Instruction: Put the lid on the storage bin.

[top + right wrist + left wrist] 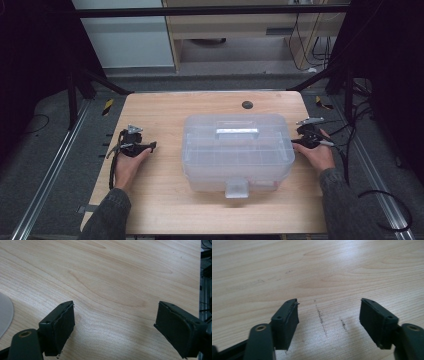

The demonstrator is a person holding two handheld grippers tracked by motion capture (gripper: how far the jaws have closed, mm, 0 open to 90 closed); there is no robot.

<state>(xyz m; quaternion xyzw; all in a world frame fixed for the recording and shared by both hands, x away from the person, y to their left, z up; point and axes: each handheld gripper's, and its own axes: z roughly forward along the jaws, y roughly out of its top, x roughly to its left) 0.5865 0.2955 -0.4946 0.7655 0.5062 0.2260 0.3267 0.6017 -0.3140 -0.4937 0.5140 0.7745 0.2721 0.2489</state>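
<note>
A clear plastic storage box (237,152) is sitting in the middle of the wooden counter (165,107), its lid closed, a flat handle (237,132) lying along the top and a front latch (236,188) pointing toward the person. Its long axis is running left to right across the counter, so one short end is facing each hand.

The left gripper (150,146) is resting on the counter well apart from the box's left end, with bare wood between them. In the left gripper view its jaws are standing wide apart and gripping nothing, with the left gripper (329,315) looking down on scuffed wood.

The right gripper (295,142) is lying just beside the box's right end, its tips very near the wall; whether they are touching it is hard to tell from above. In the right gripper view the right gripper (115,322) is likewise showing wide, empty jaws over bare wood, and a pale curved edge (5,313) is entering at the left, probably the box's corner.

The relation that matters: the box is lying inward from both pairs of jaws, between them, and the right hand (316,155) is clearly the nearer one. The left hand (127,165) will likely be needing the longer reach inward before both can be working on the box, and the latch is facing the person rather than either gripper.
</note>
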